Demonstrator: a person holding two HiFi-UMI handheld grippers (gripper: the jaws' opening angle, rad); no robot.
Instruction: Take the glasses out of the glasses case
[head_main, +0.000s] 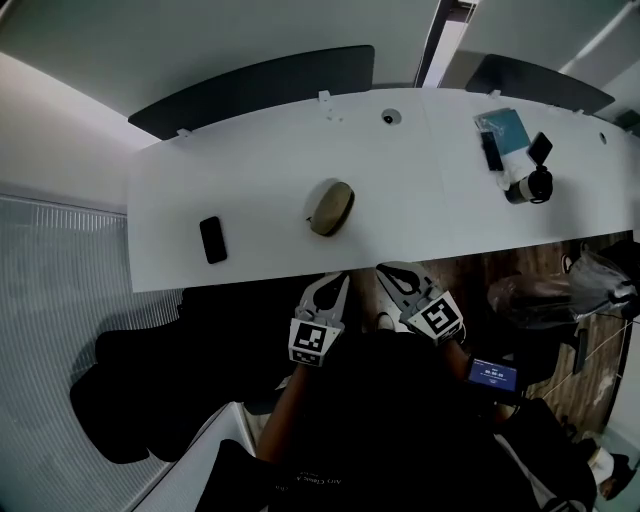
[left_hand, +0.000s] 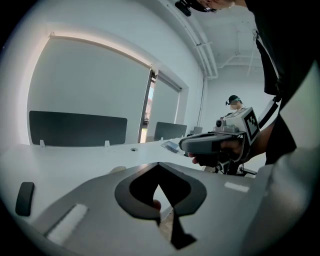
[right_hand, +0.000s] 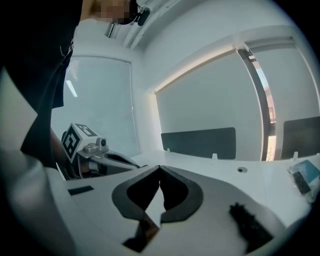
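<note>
Two hand-held grippers are in view, the left hand-held gripper (head_main: 338, 282) and the right hand-held gripper (head_main: 388, 272); each has its jaws brought fully together with nothing between them. One glasses case (head_main: 330, 207), tan and oval, lies on the white worktop (head_main: 260, 180) near the middle of its near half, apparently with the lid down. It is apart from both grippers: in the head view it sits just beyond the left gripper's tips and a little further left of the right gripper's tips, neither touching it. Both grippers are held at the worktop's near edge, side by side and close together, pointing forward and slightly downward, their tips angled toward each other. The forearms reach out from the person's dark-clothed body. One black phone (head_main: 212, 239) lies flat to the left of the case, well apart from it. A small cluster of items, including a teal booklet (head_main: 506, 127), rests at the far right.
</note>
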